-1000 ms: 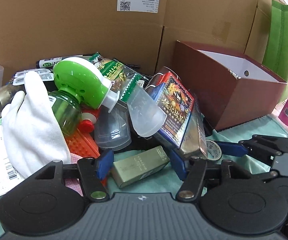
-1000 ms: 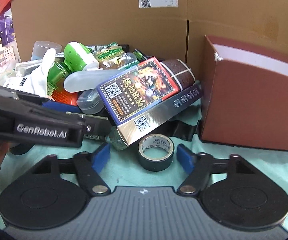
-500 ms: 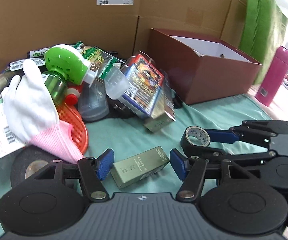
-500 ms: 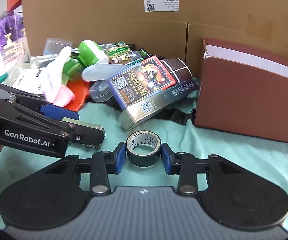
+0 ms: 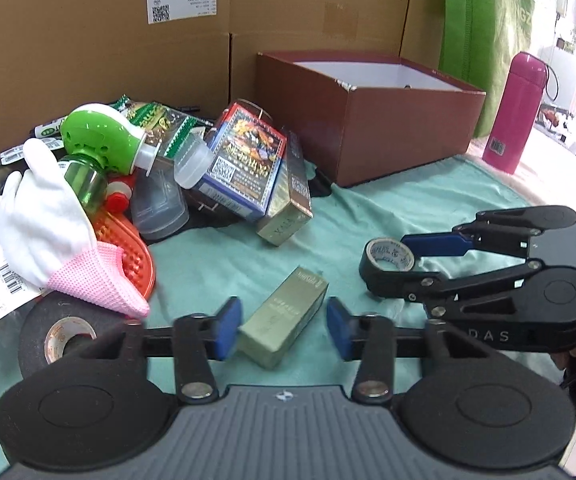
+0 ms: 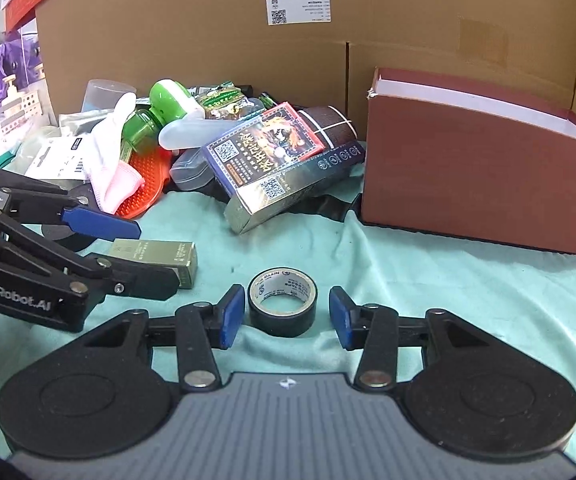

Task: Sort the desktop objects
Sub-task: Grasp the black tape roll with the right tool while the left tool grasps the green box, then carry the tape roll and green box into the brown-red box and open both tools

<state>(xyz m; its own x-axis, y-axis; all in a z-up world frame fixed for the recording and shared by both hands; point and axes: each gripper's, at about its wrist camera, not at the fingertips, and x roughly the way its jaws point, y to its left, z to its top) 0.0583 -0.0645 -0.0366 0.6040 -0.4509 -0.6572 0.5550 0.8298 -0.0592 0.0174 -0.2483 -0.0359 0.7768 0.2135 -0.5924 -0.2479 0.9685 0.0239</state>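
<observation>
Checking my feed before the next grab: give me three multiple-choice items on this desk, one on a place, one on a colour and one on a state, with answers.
1. Where is the olive box? A on a shelf; B between the fingers of the left gripper; C in a bare hand.
2. What colour is the cloth? A teal; B red; C yellow.
3. How is the right gripper set about the small tape? A shut on it; B far from it; C open around it.
Answers: 1 B, a blue finger lies on each side of it, and the jaws have just been closing. 2 A, teal shows across the desk. 3 C, gaps show on both sides of the roll, and the jaws have just been opening.
</observation>
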